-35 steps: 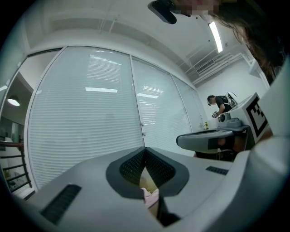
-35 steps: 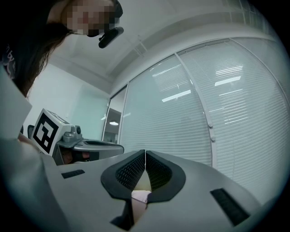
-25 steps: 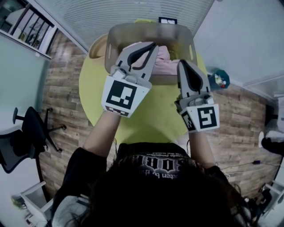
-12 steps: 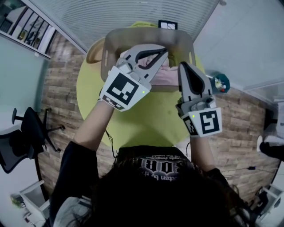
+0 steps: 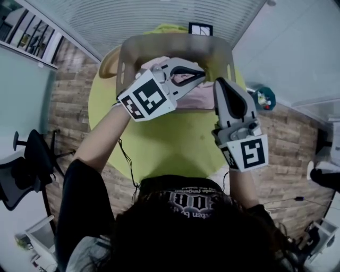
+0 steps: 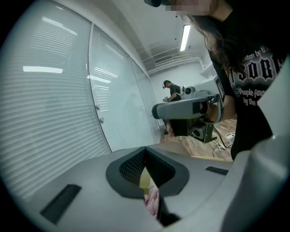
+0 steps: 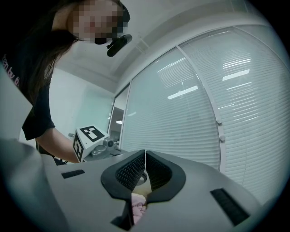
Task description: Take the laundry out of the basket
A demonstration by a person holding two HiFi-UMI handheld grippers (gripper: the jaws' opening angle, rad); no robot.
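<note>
The basket (image 5: 175,41) stands at the far edge of the round yellow worktop (image 5: 170,143), with its far wall close to the blinds (image 5: 149,16). Left of the basket the worktop's rim curves away over the floor (image 5: 69,106), where a chair (image 5: 32,159) stands well apart. A broad stretch of worktop lies between the basket and the person. A marker card (image 5: 200,28) sits just behind the basket. Right of the basket, near the rim, is a small blue thing (image 5: 261,98), too small to name.

The left tongs (image 5: 203,75) hang above the basket, reaching in from its left side, pressed together on nothing. The right tongs (image 5: 219,81) are by the basket's near right corner, tips toward it, likewise pressed together and empty.

Only the head view shows the basket whole. The left gripper view adds the right tongs beyond its shut tips, a second person (image 6: 172,90) far off, and a sliver of pink under the tips. The right gripper view shows the left tongs' marker cube and pink cloth below its own tips.

The laundry (image 5: 194,98), pink and crumpled, lies in the basket against its near wall. Its visible part stretches left to right, along the basket's long axis.
</note>
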